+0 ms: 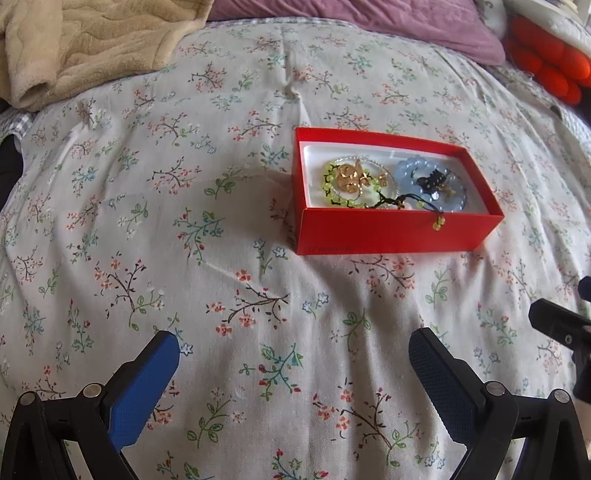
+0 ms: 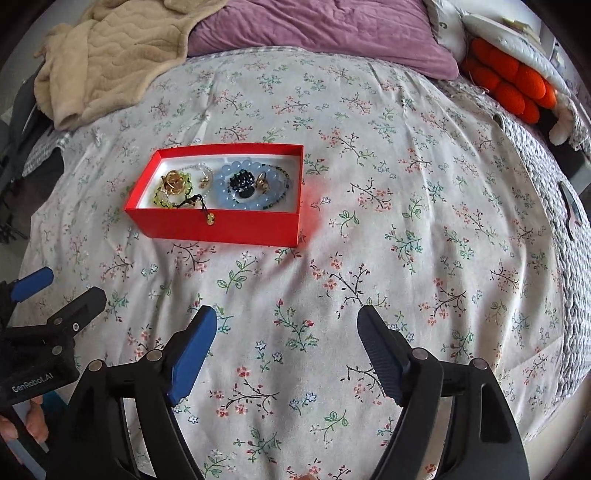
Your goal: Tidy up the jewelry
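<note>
A red open box [image 1: 391, 232] sits on the floral bedspread, also in the right wrist view [image 2: 221, 226]. Inside lie a green bead bracelet [image 1: 330, 184] with gold pieces [image 1: 351, 179], a pale blue bead bracelet [image 1: 448, 205] and a black hair clip [image 1: 430, 181]. The right wrist view shows the green bracelet [image 2: 162, 197], the blue bracelet [image 2: 225, 197] and the black clip [image 2: 242, 181]. A green bead tail hangs over the front wall [image 1: 439, 223]. My left gripper [image 1: 293, 354] is open and empty, well in front of the box. My right gripper [image 2: 286, 325] is open and empty, in front and right of it.
A beige blanket [image 1: 81, 40] lies at the back left and a purple pillow [image 2: 317, 26] at the back. An orange knitted thing [image 2: 511, 86] sits at the far right. The left gripper's body [image 2: 48, 332] shows at the right wrist view's left edge.
</note>
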